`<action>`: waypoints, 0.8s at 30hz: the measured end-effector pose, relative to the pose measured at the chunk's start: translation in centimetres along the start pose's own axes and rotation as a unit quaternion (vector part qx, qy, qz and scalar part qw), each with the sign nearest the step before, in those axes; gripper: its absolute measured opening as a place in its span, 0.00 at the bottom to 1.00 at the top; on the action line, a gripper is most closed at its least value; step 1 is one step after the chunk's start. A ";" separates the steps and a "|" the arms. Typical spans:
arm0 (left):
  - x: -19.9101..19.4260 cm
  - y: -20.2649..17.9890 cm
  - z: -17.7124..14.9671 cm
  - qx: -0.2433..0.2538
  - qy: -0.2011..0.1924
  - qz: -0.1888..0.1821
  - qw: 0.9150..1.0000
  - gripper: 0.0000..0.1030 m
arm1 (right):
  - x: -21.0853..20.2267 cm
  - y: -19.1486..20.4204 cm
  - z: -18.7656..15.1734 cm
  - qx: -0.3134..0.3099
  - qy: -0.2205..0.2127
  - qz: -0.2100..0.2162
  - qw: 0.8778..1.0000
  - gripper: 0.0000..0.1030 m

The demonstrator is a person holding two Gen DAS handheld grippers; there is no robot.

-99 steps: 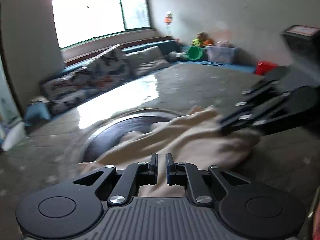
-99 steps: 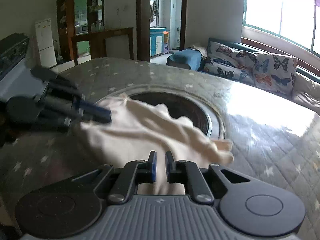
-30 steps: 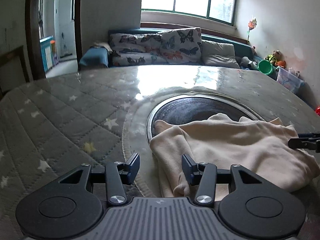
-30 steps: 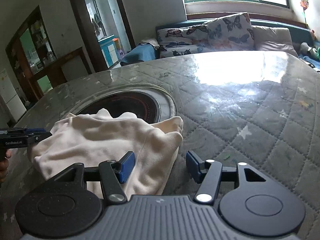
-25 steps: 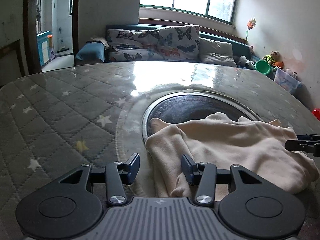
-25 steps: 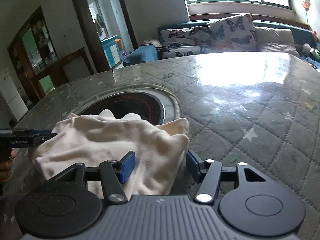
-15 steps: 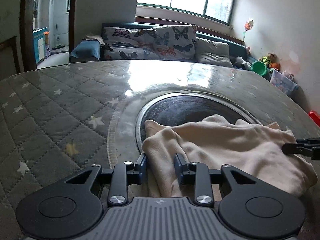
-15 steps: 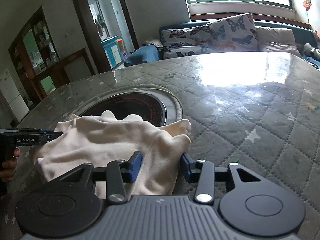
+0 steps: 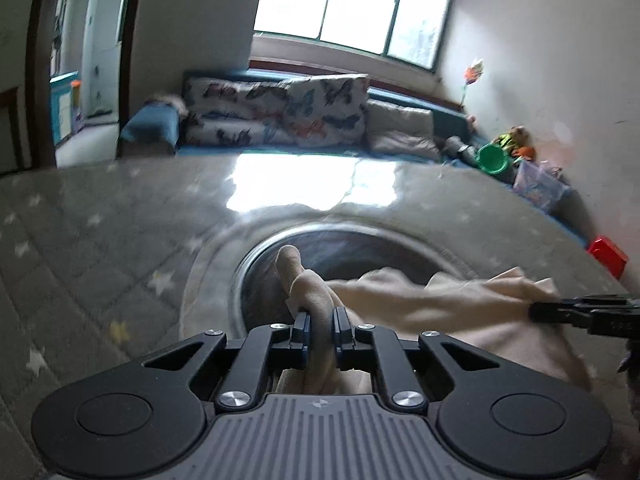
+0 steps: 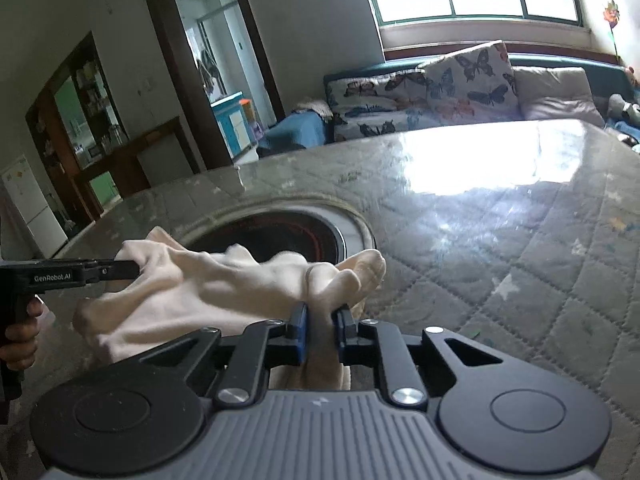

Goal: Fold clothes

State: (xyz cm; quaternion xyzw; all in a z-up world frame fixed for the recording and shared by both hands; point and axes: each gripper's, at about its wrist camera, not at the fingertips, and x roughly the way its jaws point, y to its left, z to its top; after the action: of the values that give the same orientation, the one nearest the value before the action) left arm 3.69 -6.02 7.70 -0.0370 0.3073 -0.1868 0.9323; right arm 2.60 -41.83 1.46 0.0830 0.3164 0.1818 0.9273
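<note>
Left wrist view: left tongs (image 9: 320, 322) just closed, pinching bunched edge of cream cloth (image 9: 432, 304). Right tongs (image 10: 322, 322) likewise just closed on opposite edge. Cloth stretched btwn both, over dark round inset (image 10: 288, 236) in quilted tabletop (image 10: 500, 248).

I see a quilted grey table (image 10: 500, 248) with a dark round inset (image 10: 288, 236) in its middle. Behind it, butterfly cushions (image 9: 280, 112) line a blue sofa (image 10: 560, 62) under a bright window (image 9: 352, 4); a green bucket (image 9: 494, 159) and a red box (image 9: 607, 255) sit near the wall
</note>
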 end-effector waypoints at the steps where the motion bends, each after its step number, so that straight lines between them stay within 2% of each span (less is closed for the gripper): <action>1: -0.3 -0.5 0.3 0.003 -0.005 -0.005 1.000 0.12 | -0.4 0.0 0.1 0.000 -0.005 0.000 1.000 0.12; 5: -0.4 -2.9 1.5 0.018 -0.012 -0.026 0.999 0.12 | -2.5 -0.3 0.7 -0.004 -0.029 -0.011 0.999 0.12; 8: 0.2 -5.2 2.2 0.033 -0.016 -0.043 0.998 0.12 | -4.5 -1.4 1.1 -0.005 -0.044 -0.036 0.998 0.12; 15: 3.4 -11.3 3.9 0.046 -0.006 -0.097 0.994 0.12 | -9.5 -5.0 1.6 -0.009 -0.069 -0.126 0.990 0.12; 21: 7.4 -16.4 4.7 0.063 0.024 -0.141 0.988 0.12 | -13.0 -9.1 1.0 0.009 -0.079 -0.206 0.975 0.12; 24: 9.5 -18.2 4.7 0.074 0.035 -0.149 0.985 0.12 | -13.7 -10.9 0.3 0.021 -0.076 -0.242 0.967 0.12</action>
State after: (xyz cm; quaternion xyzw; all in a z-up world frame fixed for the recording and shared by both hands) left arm 7.55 -26.59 9.54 -0.0064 0.3164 -0.3473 0.8828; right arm -4.12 -57.22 6.38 0.0370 0.2597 -0.0613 0.9630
